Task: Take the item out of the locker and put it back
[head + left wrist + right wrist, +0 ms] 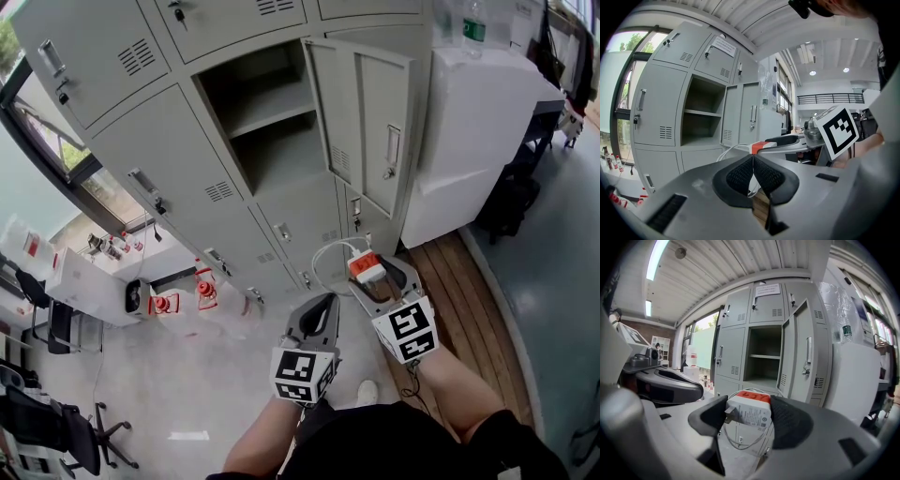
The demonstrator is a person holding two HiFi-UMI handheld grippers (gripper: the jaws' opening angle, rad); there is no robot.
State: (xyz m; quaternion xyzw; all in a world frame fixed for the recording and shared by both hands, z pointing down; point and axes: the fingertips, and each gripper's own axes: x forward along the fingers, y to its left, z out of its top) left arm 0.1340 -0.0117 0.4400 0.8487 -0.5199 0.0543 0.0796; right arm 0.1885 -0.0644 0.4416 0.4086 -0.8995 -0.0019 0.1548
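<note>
The right gripper (369,278) is clamped on a white charger (365,265) with an orange-red top, its jaws pressing the block's two sides. The white cable (328,255) hangs in a loose loop below. The left gripper (323,306) has its jaws pressed together on nothing. The charger sits low at centre-right of the head view, well clear of the locker (141,141). Its open compartment (281,155) is at upper centre and looks empty, so the return seems the likely step.

To do it well, the charger should go in level through the gap left of the open door (370,122), onto the compartment floor beneath the shelf (272,108). The dangling cable is the thing to mind (it could snag on the lower edge of the opening or trail out over it), so it is best to lead deep enough for the loop to follow. The jaws should let go only once the block rests on metal.

The lockers are grey steel, smooth and hard. Below them is a pale floor (187,375), with a wooden strip (469,309) at lower right. A white cabinet (478,122) stands just beside the door at upper right. Red-and-white items (183,298) lie at left centre, and an office chair (56,431) is at lower left.
</note>
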